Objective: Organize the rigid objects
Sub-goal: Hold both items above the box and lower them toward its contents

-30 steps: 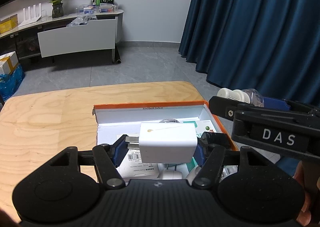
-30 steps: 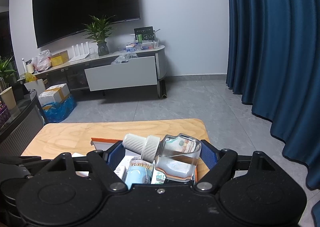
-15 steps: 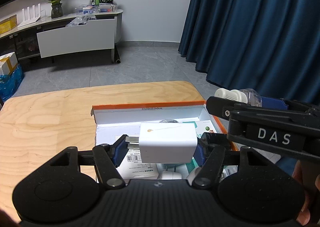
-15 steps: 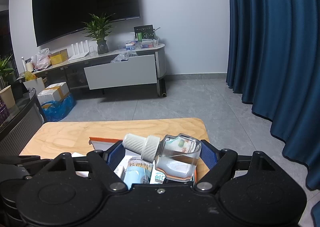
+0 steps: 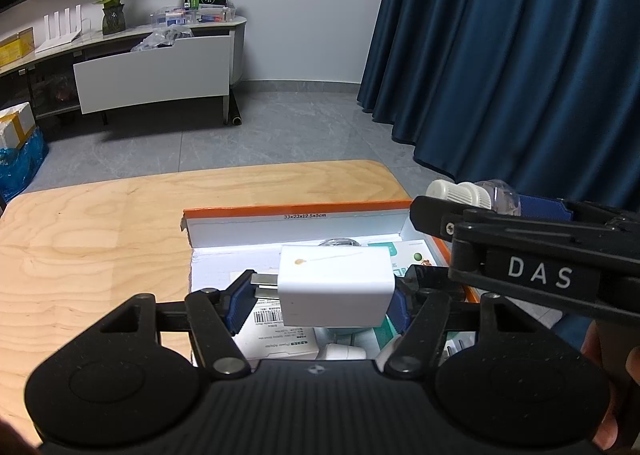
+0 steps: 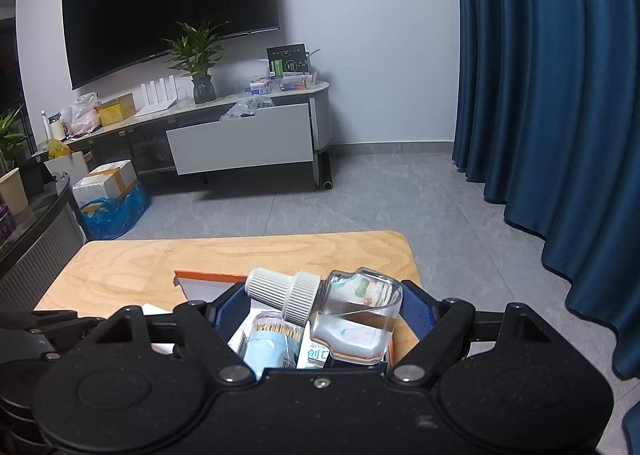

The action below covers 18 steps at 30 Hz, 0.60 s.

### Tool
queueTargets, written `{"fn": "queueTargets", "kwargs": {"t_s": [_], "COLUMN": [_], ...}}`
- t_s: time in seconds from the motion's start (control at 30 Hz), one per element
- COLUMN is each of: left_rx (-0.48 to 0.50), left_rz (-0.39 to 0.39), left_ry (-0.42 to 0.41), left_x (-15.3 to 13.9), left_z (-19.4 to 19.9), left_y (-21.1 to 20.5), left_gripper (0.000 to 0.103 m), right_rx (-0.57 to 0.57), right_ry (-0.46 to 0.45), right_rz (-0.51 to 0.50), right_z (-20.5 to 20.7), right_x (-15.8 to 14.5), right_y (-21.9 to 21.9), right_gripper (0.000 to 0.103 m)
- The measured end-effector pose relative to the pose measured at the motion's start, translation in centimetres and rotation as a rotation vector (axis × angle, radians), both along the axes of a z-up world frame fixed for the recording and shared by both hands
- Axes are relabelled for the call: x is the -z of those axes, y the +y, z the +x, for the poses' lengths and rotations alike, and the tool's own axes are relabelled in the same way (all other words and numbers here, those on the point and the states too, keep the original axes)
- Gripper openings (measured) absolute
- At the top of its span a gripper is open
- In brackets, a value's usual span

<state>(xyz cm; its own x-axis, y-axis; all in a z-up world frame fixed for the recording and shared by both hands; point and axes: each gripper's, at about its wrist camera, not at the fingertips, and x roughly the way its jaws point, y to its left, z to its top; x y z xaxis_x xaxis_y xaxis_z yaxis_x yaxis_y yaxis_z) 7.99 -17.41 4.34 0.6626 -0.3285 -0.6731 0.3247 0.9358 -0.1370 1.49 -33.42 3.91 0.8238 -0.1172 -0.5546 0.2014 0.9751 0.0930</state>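
Note:
My left gripper (image 5: pixel 318 297) is shut on a white power adapter (image 5: pixel 334 285), its metal prongs pointing left, held above an open orange-edged cardboard box (image 5: pixel 292 211) on the wooden table (image 5: pixel 100 239). My right gripper (image 6: pixel 324 315) is shut on a small clear glass bottle (image 6: pixel 352 325) with a white ribbed cap, lying sideways above the box's right part. The right gripper also shows in the left wrist view (image 5: pixel 480 207), with the bottle's cap (image 5: pixel 460 191) sticking out.
The box holds a toothpick jar (image 6: pixel 272 347), a small white and green carton (image 6: pixel 316 355), a labelled white box (image 5: pixel 276 335) and other small items. Dark blue curtains (image 5: pixel 520 75) hang at the right. A TV cabinet (image 6: pixel 240 135) stands across the floor.
The right gripper with the bottle has shifted slightly left and up in the left wrist view. The left gripper holds the adapter in about the same place.

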Motion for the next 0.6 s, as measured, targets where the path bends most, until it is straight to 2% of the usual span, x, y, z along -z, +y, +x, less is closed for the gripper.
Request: {"fn": "queueTargets", "kwargs": {"t_s": [0.6], "left_rx": [0.006], "left_rz": [0.001], "left_ry": [0.012], "left_x": [0.5], "left_z": [0.5], "left_y": [-0.1], "left_gripper": [0.066], "right_rx": [0.002], "right_ry": [0.02], "right_rz": [-0.001], "right_z": [1.1], "right_x": [0.4], "right_y": [-0.1], "right_gripper": [0.095]}}
